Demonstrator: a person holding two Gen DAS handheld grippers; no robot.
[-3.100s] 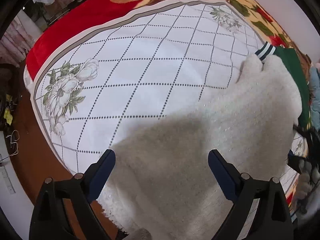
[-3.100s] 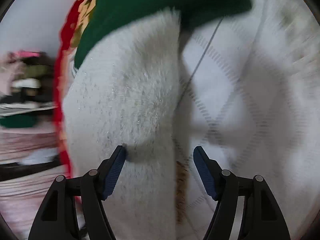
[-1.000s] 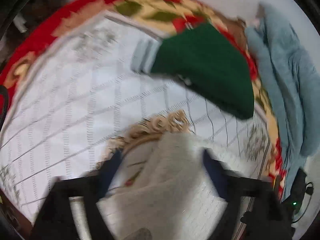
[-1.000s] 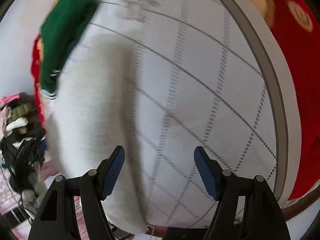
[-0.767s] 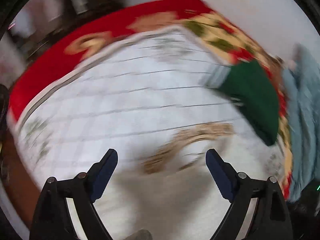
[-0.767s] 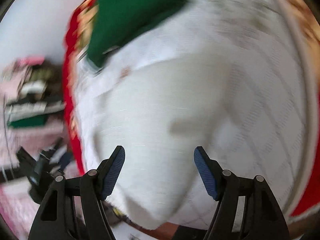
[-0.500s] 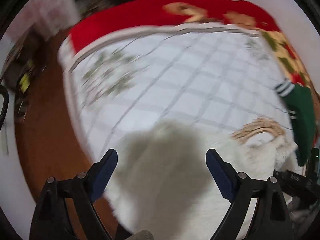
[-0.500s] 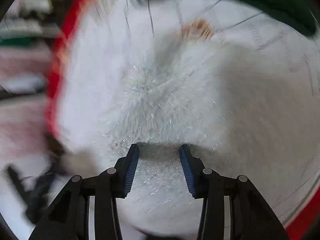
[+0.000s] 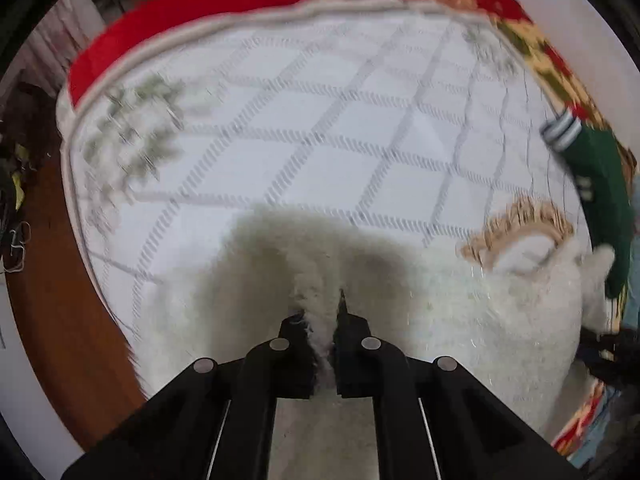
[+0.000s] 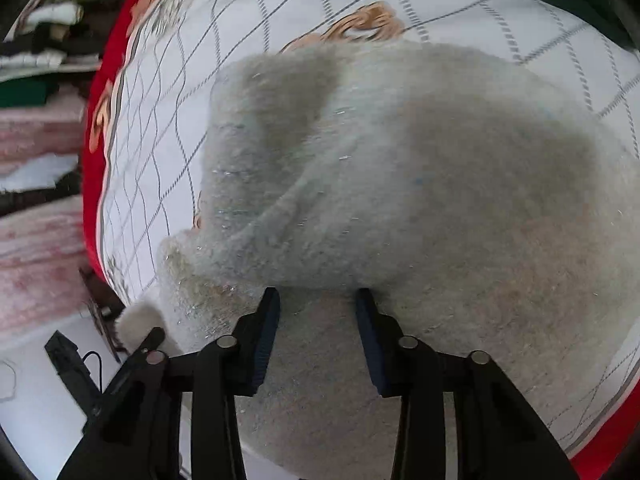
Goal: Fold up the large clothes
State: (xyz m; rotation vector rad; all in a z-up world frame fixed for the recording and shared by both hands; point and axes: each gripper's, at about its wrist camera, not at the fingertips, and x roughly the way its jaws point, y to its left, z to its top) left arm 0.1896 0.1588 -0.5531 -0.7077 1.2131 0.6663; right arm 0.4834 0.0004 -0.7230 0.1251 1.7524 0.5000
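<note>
- Pinching a tuft of the fluffy white garment (image 9: 440, 320), the left gripper (image 9: 320, 312) has its jaws drawn nearly together with a ridge of fleece squeezed up between them.
- Straddling a raised fold of the same white garment (image 10: 400, 184), the right gripper (image 10: 318, 300) stands partly closed; its jaws have just been narrowing, and the blue pads (image 10: 270, 320) sit against the pile on either side of the bunched cloth.
- Lying across the near part of the bed, the garment spreads over the white quilt (image 9: 320, 128), which carries a grey diamond grid and faded flower prints.
- Beside the garment's far edge, a tan ornamental motif (image 9: 520, 220) printed on the quilt shows, partly covered by fleece.
- Past that, a dark green garment (image 9: 600, 184) with a striped white cuff lies at the quilt's right edge in the left wrist view, touching the white fleece at its lower end.
- Under the quilt, a red blanket (image 9: 200, 20) with gold flower patterns runs around the far border.
- Off the bed, a brown wooden floor (image 9: 52, 280) shows on the left, and stacked folded clothes (image 10: 44, 20) sit in the background of the right wrist view.
</note>
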